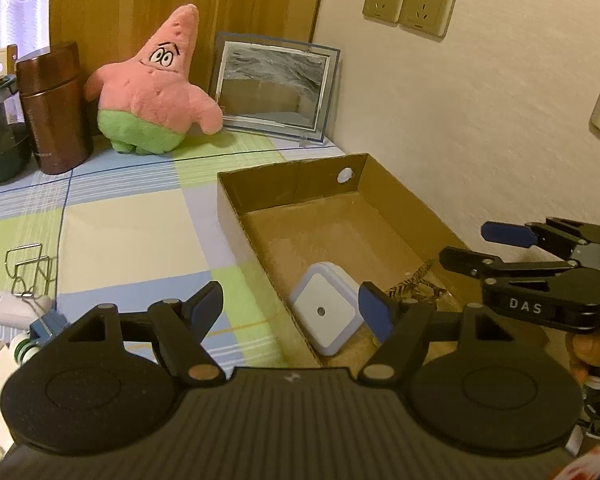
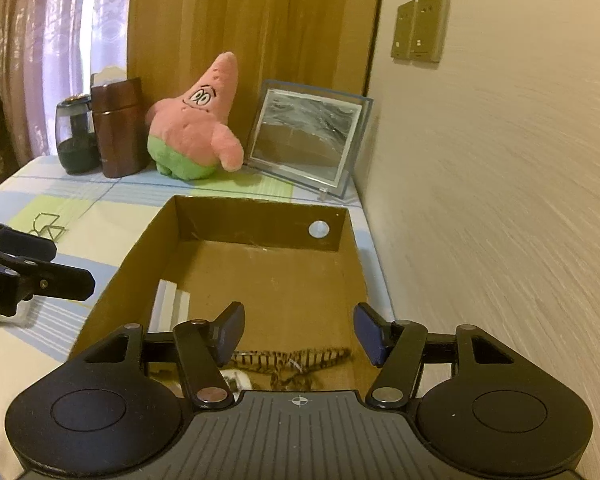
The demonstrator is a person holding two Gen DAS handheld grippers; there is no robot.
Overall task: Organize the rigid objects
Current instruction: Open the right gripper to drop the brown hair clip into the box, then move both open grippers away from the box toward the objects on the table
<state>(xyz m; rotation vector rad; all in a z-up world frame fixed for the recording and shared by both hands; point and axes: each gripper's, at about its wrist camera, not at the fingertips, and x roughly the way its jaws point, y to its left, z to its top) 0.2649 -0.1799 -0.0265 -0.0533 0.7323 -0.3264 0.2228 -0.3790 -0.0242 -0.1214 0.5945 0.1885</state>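
An open cardboard box (image 1: pixel 236 216) (image 2: pixel 260 224) lies on the checked tablecloth by the wall. Inside it lie a white square night light (image 1: pixel 324 312) (image 2: pixel 172 304) against the left wall and a striped tiger-pattern item (image 1: pixel 416 288) (image 2: pixel 292 360) near the front. My left gripper (image 1: pixel 292 308) is open and empty over the box's left wall, above the night light. My right gripper (image 2: pixel 300 332) is open and empty over the box's near end, above the striped item. It also shows in the left wrist view (image 1: pixel 472 248).
At the back stand a dark jar (image 2: pixel 74 140), a brown flask (image 1: pixel 56 108) (image 2: pixel 120 128), a pink starfish plush (image 1: pixel 156 84) (image 2: pixel 196 124) and a framed picture (image 1: pixel 272 84) (image 2: pixel 308 136). A wire puzzle (image 1: pixel 30 268) (image 2: pixel 48 226) and white items (image 1: pixel 12 312) lie left of the box.
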